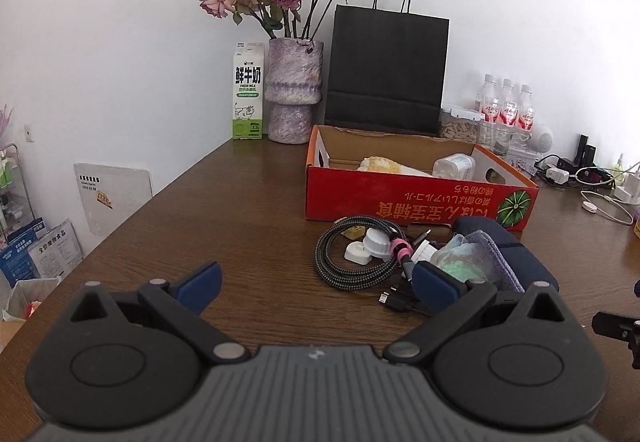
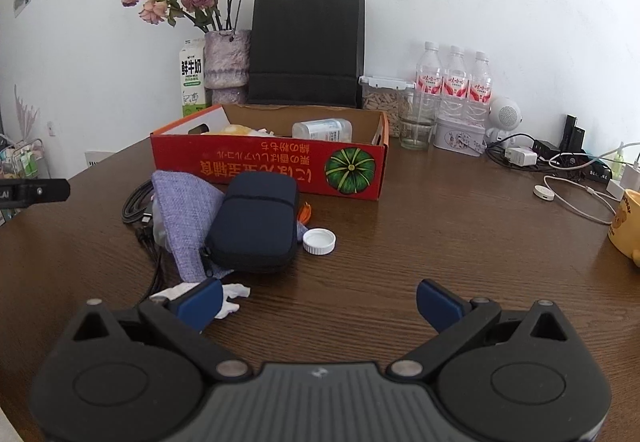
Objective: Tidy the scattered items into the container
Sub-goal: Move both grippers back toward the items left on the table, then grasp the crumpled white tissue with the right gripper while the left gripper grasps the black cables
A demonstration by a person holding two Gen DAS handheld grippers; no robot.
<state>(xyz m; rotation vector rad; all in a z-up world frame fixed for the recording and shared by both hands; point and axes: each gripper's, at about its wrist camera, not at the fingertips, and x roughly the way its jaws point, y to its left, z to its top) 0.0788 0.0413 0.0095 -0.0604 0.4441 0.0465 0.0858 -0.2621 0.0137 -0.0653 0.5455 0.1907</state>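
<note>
Both grippers — left gripper point(image 1: 318, 284), right gripper point(image 2: 320, 302) — gape empty before the red, pumpkin-printed cardboard box point(image 2: 280, 165).

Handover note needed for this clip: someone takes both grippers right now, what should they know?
Left gripper: open, empty, above the table near the coiled cable.
Right gripper: open, empty, with crumpled tissue by its left finger.
Red box: already holds a clear bottle and a yellowish item.
Still on the table in front of the box: navy pouch, purple cloth, white cap, cable, white plugs, plastic bag, tissue.
Left to do: move all of these into the box.
</note>
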